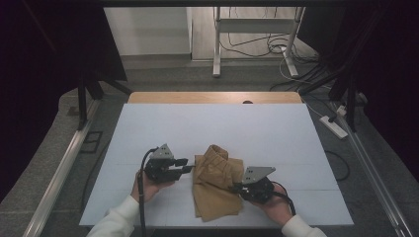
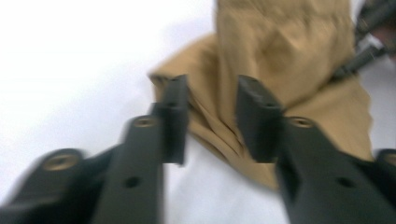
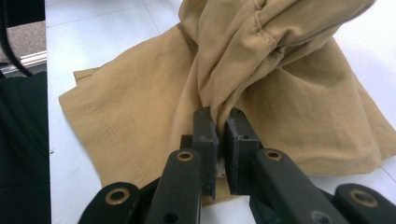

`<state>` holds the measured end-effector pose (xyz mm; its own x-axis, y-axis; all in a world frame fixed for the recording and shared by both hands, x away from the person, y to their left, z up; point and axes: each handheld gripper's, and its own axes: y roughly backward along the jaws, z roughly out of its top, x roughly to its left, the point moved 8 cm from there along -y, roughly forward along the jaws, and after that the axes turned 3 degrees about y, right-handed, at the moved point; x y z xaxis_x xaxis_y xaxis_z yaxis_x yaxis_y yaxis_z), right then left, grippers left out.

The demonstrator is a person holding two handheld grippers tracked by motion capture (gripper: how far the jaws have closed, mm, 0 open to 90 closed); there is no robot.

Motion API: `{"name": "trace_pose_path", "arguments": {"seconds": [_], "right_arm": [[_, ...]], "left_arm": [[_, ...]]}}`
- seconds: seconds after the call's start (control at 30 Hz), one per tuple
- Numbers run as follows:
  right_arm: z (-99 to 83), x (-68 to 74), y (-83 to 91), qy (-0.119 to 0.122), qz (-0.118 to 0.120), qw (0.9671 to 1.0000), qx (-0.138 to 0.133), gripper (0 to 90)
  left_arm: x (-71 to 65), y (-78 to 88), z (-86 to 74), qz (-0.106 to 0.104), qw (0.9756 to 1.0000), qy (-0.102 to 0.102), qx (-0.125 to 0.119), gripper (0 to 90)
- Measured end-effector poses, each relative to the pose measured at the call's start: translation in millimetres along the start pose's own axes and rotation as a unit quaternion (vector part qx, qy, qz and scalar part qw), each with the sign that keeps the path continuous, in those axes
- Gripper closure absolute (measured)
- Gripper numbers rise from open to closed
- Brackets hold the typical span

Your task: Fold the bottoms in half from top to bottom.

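Note:
A tan cloth (image 1: 213, 195) lies crumpled on the white table top (image 1: 222, 123), bunched up toward its far end. My right gripper (image 1: 236, 186) sits at the cloth's right side and is shut on a gathered fold; in the right gripper view that fold of the cloth (image 3: 140, 107) runs down between the pads of the gripper (image 3: 222, 135). My left gripper (image 1: 190, 169) is at the cloth's left edge. In the blurred left gripper view its jaws (image 2: 212, 119) stand apart, with the cloth (image 2: 280, 56) just beyond and between them, not pinched.
A wooden strip (image 1: 215, 97) borders the table's far edge. Off the table to the right, a power strip (image 1: 334, 126) and cables lie on the floor. Metal frame legs (image 1: 216, 44) stand behind, and dark curtains hang at both sides.

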<state>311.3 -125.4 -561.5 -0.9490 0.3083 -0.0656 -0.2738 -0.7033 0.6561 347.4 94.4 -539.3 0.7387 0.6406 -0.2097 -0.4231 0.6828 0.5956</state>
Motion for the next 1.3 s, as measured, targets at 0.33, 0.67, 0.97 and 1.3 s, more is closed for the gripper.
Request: {"name": "trace_pose_path", "arguments": {"seconds": [0.33,0.67,0.97,1.3], "right_arm": [[-0.2,-1.7,0.5,-0.007,0.004,1.0,-0.002,83.2],[-0.1,-1.9,0.8,-0.008,0.004,1.0,-0.003,82.7],[-1.9,-2.3,2.7,-0.017,0.007,0.9998,-0.001,74.0],[-8.5,-20.5,35.9,-0.08,-0.021,0.9962,-0.026,47.0]], "left_arm": [[15.1,-44.3,30.1,-0.016,0.9995,0.012,0.022,88.2],[3.7,-60.3,30.8,-0.05,0.9981,0.005,0.036,88.2],[-2.0,-56.9,29.0,-0.084,0.996,0.007,0.029,88.3],[-17.0,-43.7,27.1,-0.104,0.9943,-0.012,0.02,88.2]]}}
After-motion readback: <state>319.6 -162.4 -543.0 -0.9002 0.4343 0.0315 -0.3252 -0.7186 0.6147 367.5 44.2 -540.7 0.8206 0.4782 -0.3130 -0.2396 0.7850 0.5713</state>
